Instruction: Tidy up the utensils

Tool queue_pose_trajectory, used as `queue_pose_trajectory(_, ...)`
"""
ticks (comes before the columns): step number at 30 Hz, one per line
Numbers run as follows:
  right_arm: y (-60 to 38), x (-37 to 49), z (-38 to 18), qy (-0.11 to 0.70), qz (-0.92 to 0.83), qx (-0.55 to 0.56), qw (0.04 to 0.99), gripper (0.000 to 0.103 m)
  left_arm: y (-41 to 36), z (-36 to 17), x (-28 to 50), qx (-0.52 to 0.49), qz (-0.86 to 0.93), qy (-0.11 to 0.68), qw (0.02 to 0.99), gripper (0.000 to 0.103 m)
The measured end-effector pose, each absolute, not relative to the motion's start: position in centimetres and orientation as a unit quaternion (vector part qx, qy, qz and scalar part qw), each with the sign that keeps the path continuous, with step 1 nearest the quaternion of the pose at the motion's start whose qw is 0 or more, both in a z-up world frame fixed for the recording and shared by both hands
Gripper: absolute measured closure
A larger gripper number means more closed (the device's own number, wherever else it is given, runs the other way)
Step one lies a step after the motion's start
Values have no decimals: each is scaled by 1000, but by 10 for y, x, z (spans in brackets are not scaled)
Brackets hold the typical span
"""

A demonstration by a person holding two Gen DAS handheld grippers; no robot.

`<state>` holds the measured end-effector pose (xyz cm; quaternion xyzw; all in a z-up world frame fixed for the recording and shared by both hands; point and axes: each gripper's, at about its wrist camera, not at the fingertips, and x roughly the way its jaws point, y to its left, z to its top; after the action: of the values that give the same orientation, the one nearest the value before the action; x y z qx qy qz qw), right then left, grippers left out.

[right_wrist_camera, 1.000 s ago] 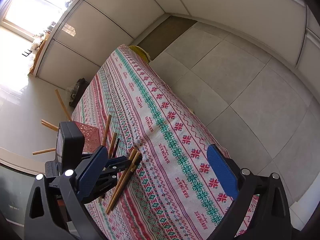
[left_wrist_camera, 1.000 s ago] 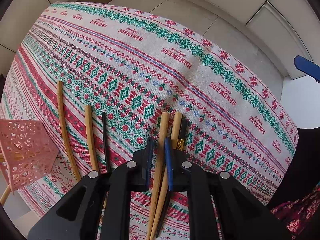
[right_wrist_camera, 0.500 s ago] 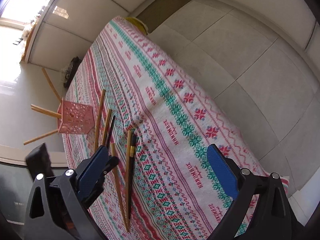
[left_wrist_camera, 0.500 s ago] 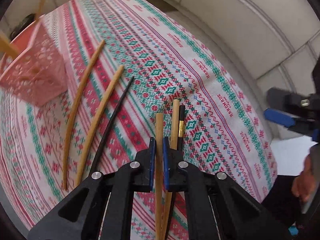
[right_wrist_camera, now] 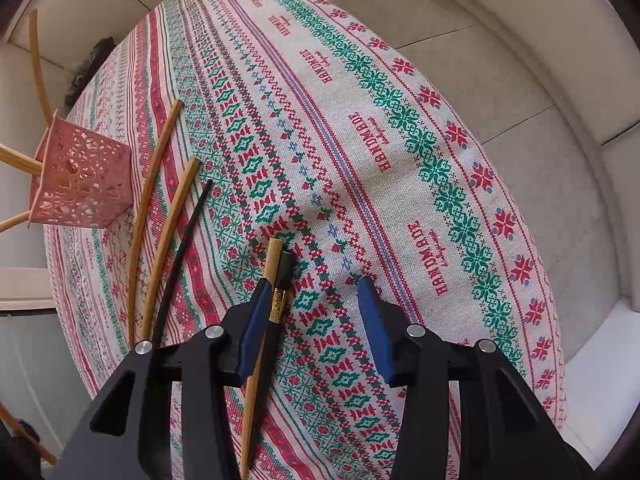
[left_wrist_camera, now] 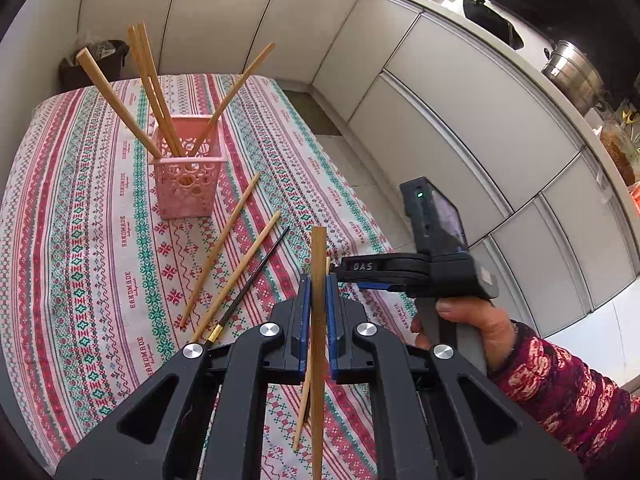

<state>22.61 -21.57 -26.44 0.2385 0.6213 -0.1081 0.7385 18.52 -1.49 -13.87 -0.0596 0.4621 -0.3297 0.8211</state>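
Observation:
My left gripper [left_wrist_camera: 318, 292] is shut on a wooden chopstick [left_wrist_camera: 319, 256] and holds it lifted above the table. A pink perforated holder [left_wrist_camera: 185, 178] stands at the far left with several wooden chopsticks [left_wrist_camera: 154, 80] in it; it also shows in the right wrist view [right_wrist_camera: 82, 178]. Two wooden chopsticks [left_wrist_camera: 218, 254] and a black chopstick [left_wrist_camera: 256, 276] lie loose on the cloth. My right gripper [right_wrist_camera: 316, 300] is open, low over a wooden chopstick [right_wrist_camera: 272, 260] and a black chopstick [right_wrist_camera: 283, 276] that lie side by side by its left finger.
The table wears a patterned red and green cloth [left_wrist_camera: 100, 240]. Its right edge drops to a tiled floor [right_wrist_camera: 520, 80]. White cabinets [left_wrist_camera: 440, 100] run along the right, with pots on the counter [left_wrist_camera: 572, 72]. The right gripper's body [left_wrist_camera: 424, 268] is close to my left gripper.
My left gripper has shut on one wooden chopstick and lifted it off the cloth, turning toward the holder. My right gripper has come down toward the pair left on the cloth.

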Motion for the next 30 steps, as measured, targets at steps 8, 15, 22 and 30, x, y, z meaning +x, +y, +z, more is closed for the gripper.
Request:
queue_pose_trajectory(8,-173,239,-267,636,-144,112,750,61,14,-119,175,-84,-330,436,833,96)
queue_pose_trajectory(15,-181,215,-265,616,-74,160,768,94,31,-108,167,-93,-326,420,842,96)
queue_pose_trajectory(22,-211,166,-253,532,-19,246,810,96,37,-110,165,-95,-315,421,845,96)
queue_pose_trajectory(30,-204,138,-190,414,18,200,888,96,33,-105,159,-87,-311,412,852,96)
